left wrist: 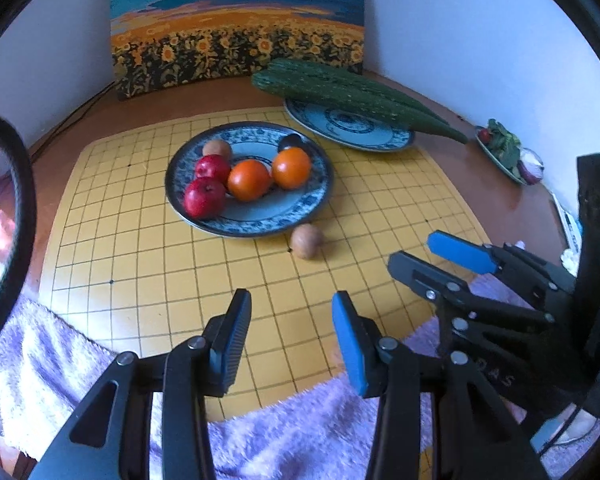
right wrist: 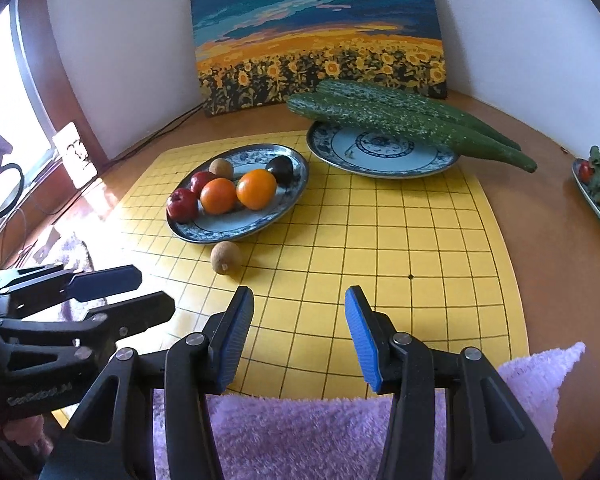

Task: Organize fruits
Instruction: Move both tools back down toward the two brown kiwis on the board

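Brown round fruit lies just beside your blue-patterned plate of fruits; your left tongs and right tongs both gape, holding nothing.

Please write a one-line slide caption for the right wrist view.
Open right tool faces a brown fruit lying beside the fruit plate.

L wrist cam: low, near edge, we face wall, fruit plate at 12 o'clock, near. R wrist cam: alongside, same heading, plate at 11. Both share yellow grid mat.
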{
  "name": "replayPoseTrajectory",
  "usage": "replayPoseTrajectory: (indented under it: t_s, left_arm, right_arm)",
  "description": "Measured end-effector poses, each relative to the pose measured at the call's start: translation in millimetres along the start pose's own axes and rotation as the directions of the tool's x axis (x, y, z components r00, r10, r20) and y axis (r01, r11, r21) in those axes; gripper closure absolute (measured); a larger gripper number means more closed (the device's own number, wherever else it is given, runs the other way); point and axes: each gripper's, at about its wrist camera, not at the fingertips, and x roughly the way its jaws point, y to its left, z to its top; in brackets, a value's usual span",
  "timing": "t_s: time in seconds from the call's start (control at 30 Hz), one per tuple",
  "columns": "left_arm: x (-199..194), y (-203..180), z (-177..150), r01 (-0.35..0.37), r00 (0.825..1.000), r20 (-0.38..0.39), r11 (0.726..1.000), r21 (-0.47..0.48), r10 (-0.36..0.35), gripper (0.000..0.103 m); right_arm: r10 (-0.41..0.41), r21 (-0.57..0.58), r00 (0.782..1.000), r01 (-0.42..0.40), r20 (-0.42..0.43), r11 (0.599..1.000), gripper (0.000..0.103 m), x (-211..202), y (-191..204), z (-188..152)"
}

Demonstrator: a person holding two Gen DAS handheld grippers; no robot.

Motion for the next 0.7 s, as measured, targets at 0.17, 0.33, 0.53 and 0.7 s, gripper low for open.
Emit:
replayPoseTrajectory:
  t_s: [0.17,0.33,0.53,0.7]
  left_arm:
    - [-0.8,-9.1,-8.6,0.022,1.000,-0.017,1.000,0.021,-0.021,0.059]
    - [3.2,-19.4,-16.4,0.035,0.998,-0.044,0.998,0.048,-0.033,0.059]
    - [7.0,-27.5,-21.1,0.042,0.997,-0.061,0.997,0.069,-0.038,0.059]
    - [11.7,-27.9,-21.5,0.052,0.996,-0.071,0.996,0.068,-0.047,0.066]
  right_arm:
    - [-0.010,0.005,1.000,0.010,-0.009,1.000,0.054,-1.2,-1.8,-5.1]
    - [-0.019,0.007,1.000,0.019,-0.009,1.000,0.054,-3.4,-3.3,-7.6]
    - [-0.024,0.019,1.000,0.025,-0.008,1.000,0.054,-5.4,-7.9,-10.7]
    - [-0.021,0.027,1.000,0.021,-0.005,0.999,0.054,-6.0,-10.6,-11.0]
